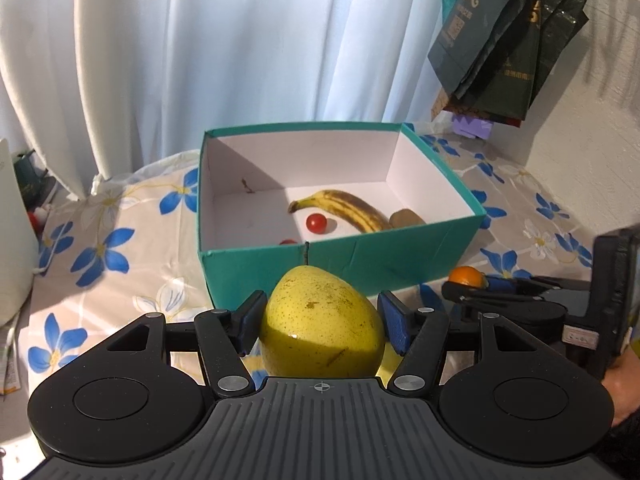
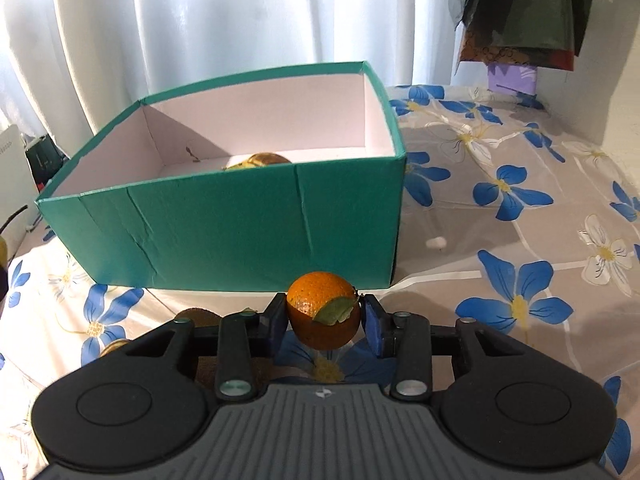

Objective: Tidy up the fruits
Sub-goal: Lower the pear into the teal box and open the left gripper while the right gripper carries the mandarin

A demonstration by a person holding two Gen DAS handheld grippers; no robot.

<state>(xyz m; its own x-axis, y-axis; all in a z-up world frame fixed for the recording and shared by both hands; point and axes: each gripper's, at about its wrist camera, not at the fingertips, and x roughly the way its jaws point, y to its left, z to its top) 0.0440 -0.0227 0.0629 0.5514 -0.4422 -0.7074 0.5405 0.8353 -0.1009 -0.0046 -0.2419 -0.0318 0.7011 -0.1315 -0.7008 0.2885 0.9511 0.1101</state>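
Left wrist view: the left gripper clamps a yellow-green pear between its blue pads, stem pointing up, just in front of the teal box. The box stands open on a flowered tablecloth, and inside it lie a spotted banana, a kiwi touching the banana's end, and a cherry tomato beside the banana; a second red tomato peeks over the near wall. At the right edge the right gripper shows side-on with a small orange at its tips.

Right wrist view: the right gripper has its fingers narrowed onto the orange, both pads against its sides, a green leaf on its front. The orange sits low over the tablecloth, just before the box's near wall. White curtains hang behind.
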